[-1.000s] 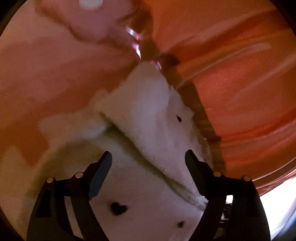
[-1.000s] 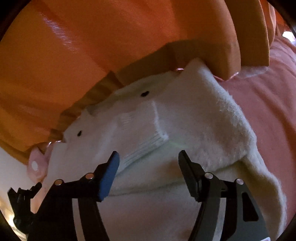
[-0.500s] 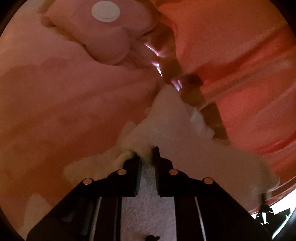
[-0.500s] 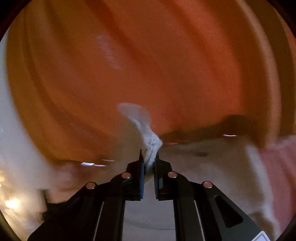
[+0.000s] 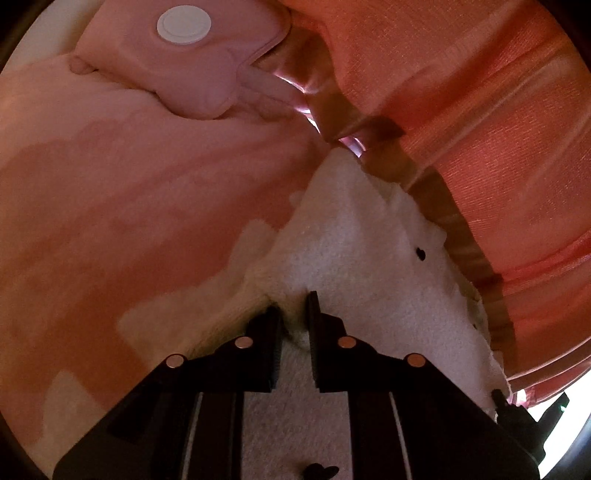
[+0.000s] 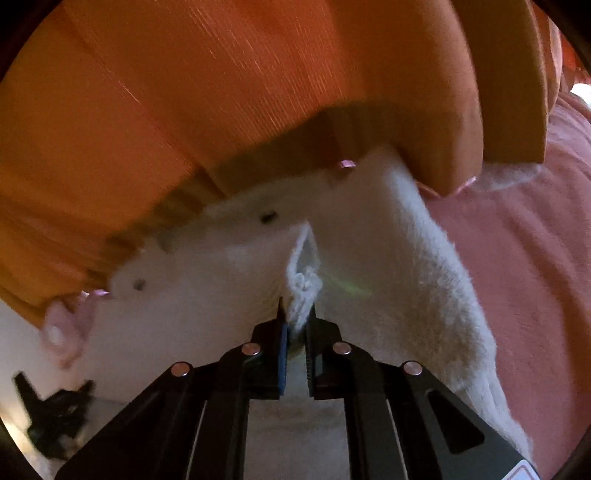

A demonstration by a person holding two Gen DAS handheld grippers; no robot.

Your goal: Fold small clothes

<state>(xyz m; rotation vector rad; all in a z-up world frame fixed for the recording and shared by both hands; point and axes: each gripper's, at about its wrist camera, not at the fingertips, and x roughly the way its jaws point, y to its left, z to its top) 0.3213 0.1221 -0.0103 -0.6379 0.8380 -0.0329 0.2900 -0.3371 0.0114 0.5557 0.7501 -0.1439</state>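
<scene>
Both claws, left (image 5: 294, 314) & right (image 6: 296, 314), each pinching white fleece garment (image 5: 354, 236) w/ dark hearts, on pink blanket (image 5: 129, 206).

A bed covered by a pink blanket (image 5: 140, 206), mottled with paler cream patches, carries everything here. On it lies a white fleece garment (image 5: 354, 251) with small dark heart marks, bunched up against an orange cushion (image 5: 480, 122) that stands along the far edge (its ribbed fabric fills most of the right wrist view). Farther off on the blanket rests a pink pillow (image 5: 199, 62) bearing a round white patch (image 5: 184, 26), just beside the cushion's end.
</scene>
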